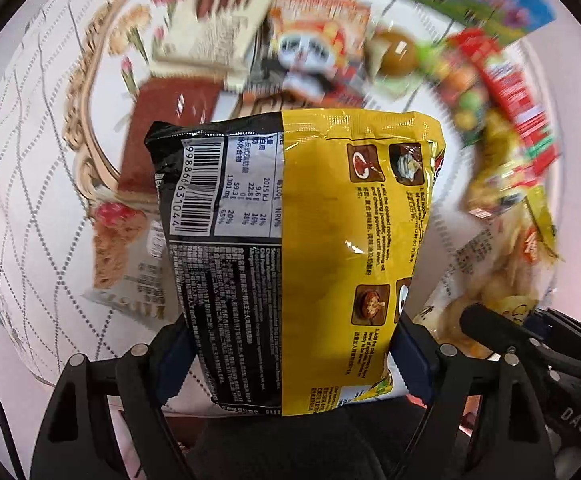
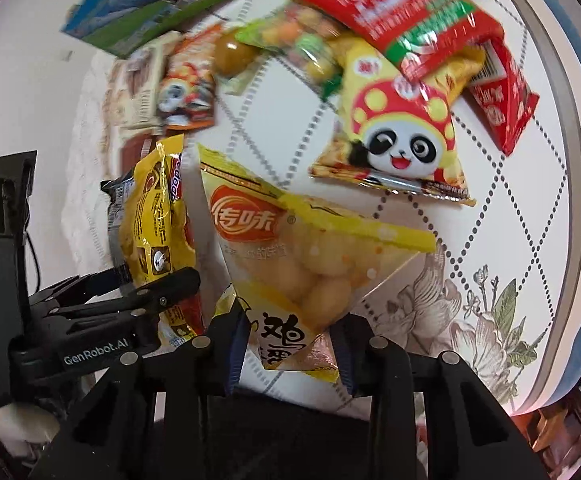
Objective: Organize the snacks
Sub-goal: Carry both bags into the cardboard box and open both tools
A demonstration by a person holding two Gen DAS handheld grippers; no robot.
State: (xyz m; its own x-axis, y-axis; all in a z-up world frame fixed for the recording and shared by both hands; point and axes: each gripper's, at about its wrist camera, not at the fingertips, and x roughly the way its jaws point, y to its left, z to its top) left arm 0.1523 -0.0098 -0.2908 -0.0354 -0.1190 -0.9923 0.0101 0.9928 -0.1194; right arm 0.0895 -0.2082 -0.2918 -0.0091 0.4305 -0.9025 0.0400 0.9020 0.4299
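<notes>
My left gripper (image 1: pixel 290 360) is shut on a yellow-and-black noodle packet (image 1: pixel 290 240), held above the table with its barcode side facing the camera. The same packet shows in the right wrist view (image 2: pixel 154 220), with the left gripper (image 2: pixel 146 296) clamped on it. My right gripper (image 2: pixel 290 352) is shut on a yellow clear bag of round snacks (image 2: pixel 298 264), lifted beside the noodle packet. That bag also shows at the right edge of the left wrist view (image 1: pixel 498 272).
A gold-rimmed tray (image 1: pixel 86 120) holds a cream box (image 1: pixel 214 24) and a brown pack (image 1: pixel 166 132). A panda snack bag (image 2: pixel 394 136), red packets (image 2: pixel 410 8), a bag of coloured balls (image 2: pixel 306 48) and a brown egg (image 2: pixel 230 52) lie on the quilted table (image 2: pixel 510 184). A blue-green box (image 2: pixel 162 4) stands behind.
</notes>
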